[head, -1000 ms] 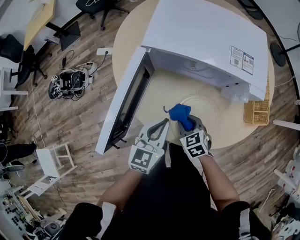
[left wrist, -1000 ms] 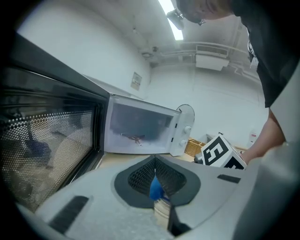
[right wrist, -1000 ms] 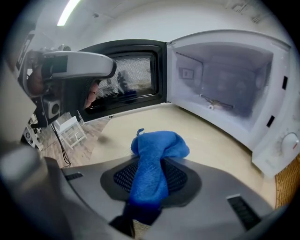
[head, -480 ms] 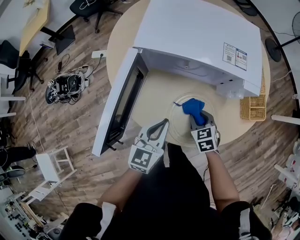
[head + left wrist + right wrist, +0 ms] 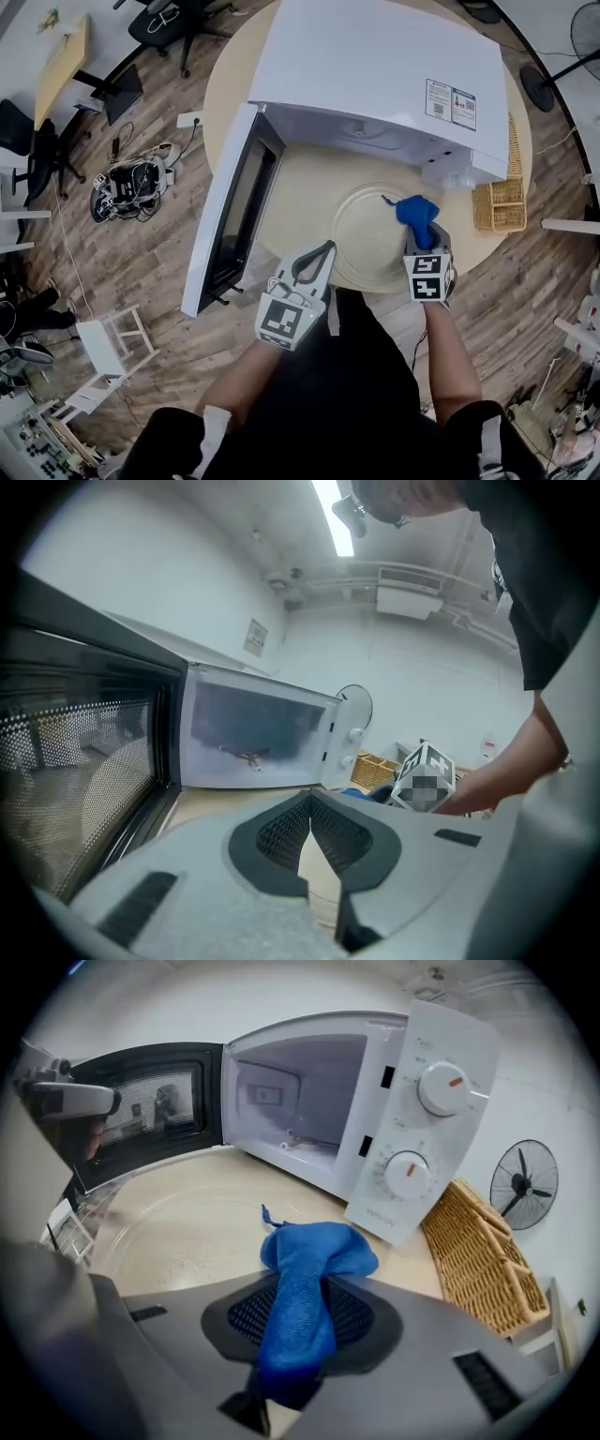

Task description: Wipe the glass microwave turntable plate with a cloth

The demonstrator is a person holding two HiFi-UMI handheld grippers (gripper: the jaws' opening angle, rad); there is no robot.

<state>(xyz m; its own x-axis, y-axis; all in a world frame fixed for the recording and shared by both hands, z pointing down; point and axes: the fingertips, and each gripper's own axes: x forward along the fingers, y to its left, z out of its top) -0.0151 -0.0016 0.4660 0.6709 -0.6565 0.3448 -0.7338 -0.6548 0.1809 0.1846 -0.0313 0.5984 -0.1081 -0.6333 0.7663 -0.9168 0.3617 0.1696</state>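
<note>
Head view: the glass turntable plate lies flat on the round table before the open microwave. The right gripper holds a blue cloth over the plate's right rim, and the left gripper sits just beside its left edge.

Left gripper view: the 2 jaws meet on nothing.

Right gripper view: the jaws pinch the bunched cloth. The cloth is soft and light. The plate is probably heavy, slick and breakable, and best steadied at its rim.
</note>
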